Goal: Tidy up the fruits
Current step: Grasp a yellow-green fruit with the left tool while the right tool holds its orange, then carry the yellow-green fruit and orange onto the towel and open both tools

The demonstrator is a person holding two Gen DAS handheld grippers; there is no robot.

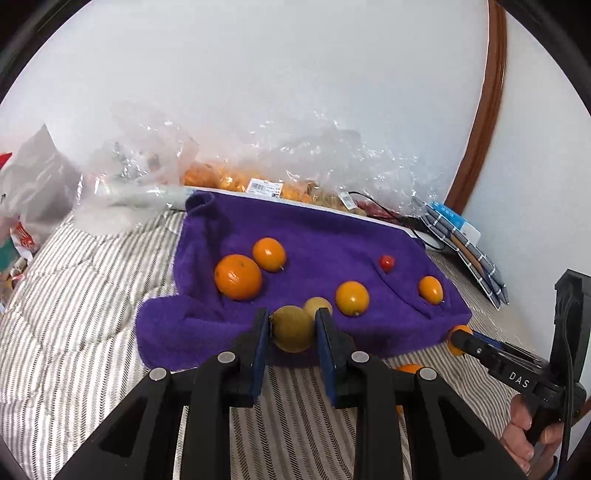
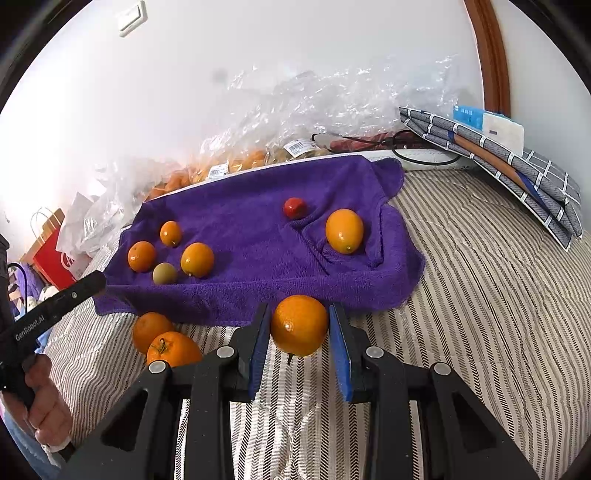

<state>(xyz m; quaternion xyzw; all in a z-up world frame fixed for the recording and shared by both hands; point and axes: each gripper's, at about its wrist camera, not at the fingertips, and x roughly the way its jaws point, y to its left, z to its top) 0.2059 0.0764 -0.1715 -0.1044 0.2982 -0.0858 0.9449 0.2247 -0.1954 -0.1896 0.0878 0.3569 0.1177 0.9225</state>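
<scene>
two tools grip fruit: left tool (image 1: 291, 325) a greenish fruit (image 1: 292, 328), right tool (image 2: 300, 325) an orange (image 2: 299, 325).

Striped bedcover (image 2: 461, 280): beige with dark lines, quilted, spread across the whole foreground. Clear plastic bags (image 1: 332, 162): crumpled, heaped along the white wall (image 1: 277, 66), barcode labels (image 2: 301, 146) showing. Folded grey checked cloth (image 2: 517, 177): lies at the far right edge, with a blue-and-white packet (image 2: 487, 125) on top. Black cable (image 2: 424, 155): looped just beside the folded cloth. Red paper bag (image 2: 51, 254): stands at the far left. Brown wooden frame (image 1: 487, 110): curved, against the wall. Wall switch (image 2: 131, 16): white, upper left.
</scene>
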